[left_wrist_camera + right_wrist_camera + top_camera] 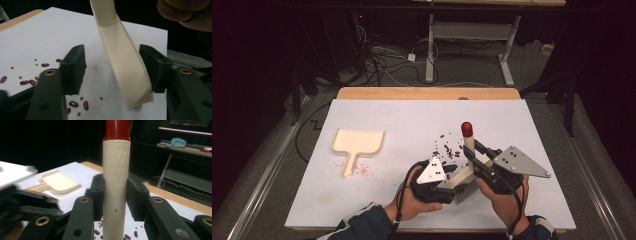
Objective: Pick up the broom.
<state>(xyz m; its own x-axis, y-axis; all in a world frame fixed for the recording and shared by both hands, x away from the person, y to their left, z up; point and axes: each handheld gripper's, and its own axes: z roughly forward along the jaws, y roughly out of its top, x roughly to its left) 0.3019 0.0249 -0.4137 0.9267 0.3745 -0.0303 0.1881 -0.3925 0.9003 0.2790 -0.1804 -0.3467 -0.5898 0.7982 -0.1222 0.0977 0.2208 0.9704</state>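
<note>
Cream plastic hand brush [466, 172] with red-tipped handle sits near the table's [377, 115] front edge, clamped by the right gripper [475, 150]; left gripper [451, 171], half-open, brackets its back unpressed. Closing off-centre could twist it, scattering beans [447, 148].

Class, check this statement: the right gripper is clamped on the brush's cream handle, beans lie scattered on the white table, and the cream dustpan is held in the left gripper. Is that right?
Not quite. The dustpan lies on the table, apart from the left gripper, as the high view shows. The right gripper does clamp the brush, beans scattered.
</note>
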